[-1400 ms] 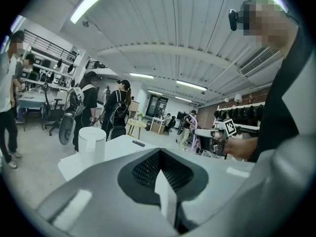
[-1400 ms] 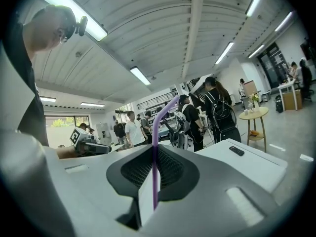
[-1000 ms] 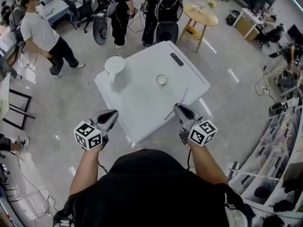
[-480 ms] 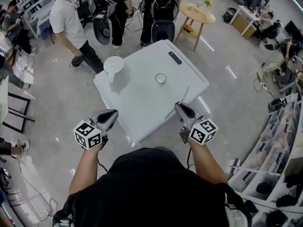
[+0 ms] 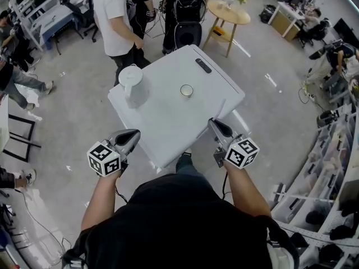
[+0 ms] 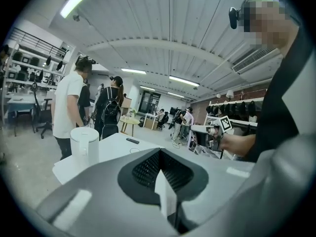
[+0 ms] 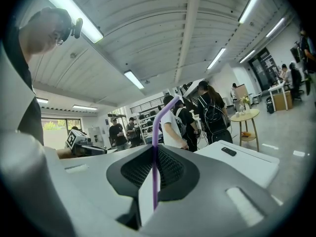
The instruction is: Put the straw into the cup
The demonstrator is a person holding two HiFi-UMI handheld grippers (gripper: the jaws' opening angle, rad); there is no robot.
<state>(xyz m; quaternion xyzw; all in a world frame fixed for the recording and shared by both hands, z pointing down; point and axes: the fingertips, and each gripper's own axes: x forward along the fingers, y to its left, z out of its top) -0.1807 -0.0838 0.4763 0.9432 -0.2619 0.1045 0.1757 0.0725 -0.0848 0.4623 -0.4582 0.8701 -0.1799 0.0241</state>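
A small white cup stands upright near the middle of the white table. My right gripper hovers at the table's near right edge, shut on a thin purple straw. In the right gripper view the straw rises upright between the pads and bends at its top. In the head view the straw slants up past the fingertips, well short of the cup. My left gripper hangs off the table's near left corner, jaws together with nothing between them.
A white lidded jug stands at the table's left side, a dark remote near the far edge. A person in a white shirt stands just behind the table, others further back. A round wooden side table is beyond.
The person in the white shirt has walked from the far left to just behind the table. Both grippers have stayed where they were, the straw still held.
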